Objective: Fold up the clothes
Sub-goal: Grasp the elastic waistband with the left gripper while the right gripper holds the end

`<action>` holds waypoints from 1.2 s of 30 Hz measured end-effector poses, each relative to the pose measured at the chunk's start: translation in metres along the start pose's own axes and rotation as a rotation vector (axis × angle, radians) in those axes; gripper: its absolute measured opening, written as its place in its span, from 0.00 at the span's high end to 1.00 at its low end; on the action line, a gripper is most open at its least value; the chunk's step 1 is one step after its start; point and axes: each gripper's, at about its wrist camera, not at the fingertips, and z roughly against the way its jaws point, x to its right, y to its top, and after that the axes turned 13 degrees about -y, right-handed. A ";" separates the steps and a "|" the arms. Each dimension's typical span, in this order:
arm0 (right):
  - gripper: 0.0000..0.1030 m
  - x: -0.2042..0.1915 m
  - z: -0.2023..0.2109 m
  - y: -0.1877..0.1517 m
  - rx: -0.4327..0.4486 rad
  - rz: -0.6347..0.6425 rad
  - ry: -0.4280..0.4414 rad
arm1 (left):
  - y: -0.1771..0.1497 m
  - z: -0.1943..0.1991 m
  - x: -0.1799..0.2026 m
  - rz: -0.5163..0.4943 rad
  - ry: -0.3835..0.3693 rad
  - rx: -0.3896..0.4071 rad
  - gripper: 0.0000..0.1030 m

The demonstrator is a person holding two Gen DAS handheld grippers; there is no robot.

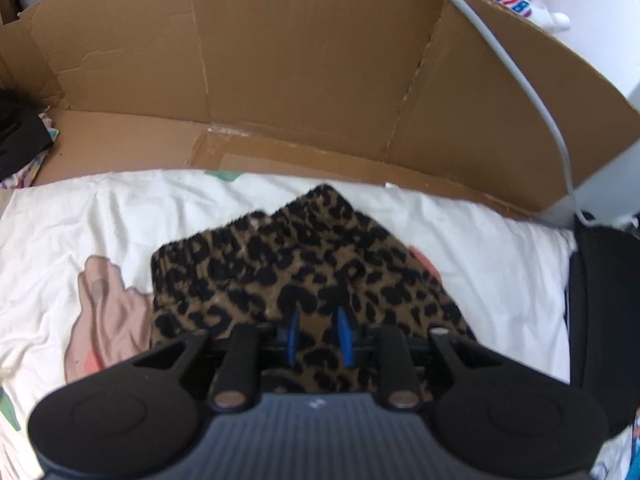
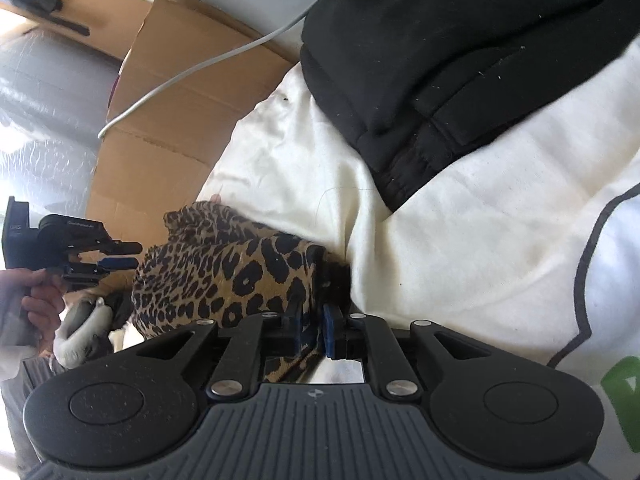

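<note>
The leopard-print garment (image 2: 224, 276) lies on the white sheet (image 2: 460, 240), its near edge pinched by the right gripper (image 2: 312, 320), while the left gripper (image 1: 319, 330) hovers slightly spread above it.

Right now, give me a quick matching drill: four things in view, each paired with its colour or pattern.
Things:
1. garment between the right tongs
2. sheet
3. box wall
4. bundle of clothing

Looks:
A. brown cardboard
B. black
C. leopard print
D. white

Pairs: 1-C, 2-D, 3-A, 4-B. The garment is the leopard one.
</note>
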 end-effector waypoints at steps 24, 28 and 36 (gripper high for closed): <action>0.84 0.009 -0.005 0.001 -0.017 0.025 0.062 | 0.008 -0.083 0.016 0.165 0.117 -0.104 0.65; 0.84 0.009 -0.006 0.002 -0.022 0.028 0.064 | 0.004 -0.088 0.015 0.151 0.119 -0.105 0.65; 0.84 0.008 -0.003 -0.001 0.008 0.028 0.062 | 0.007 -0.072 -0.011 0.347 0.076 -0.089 0.96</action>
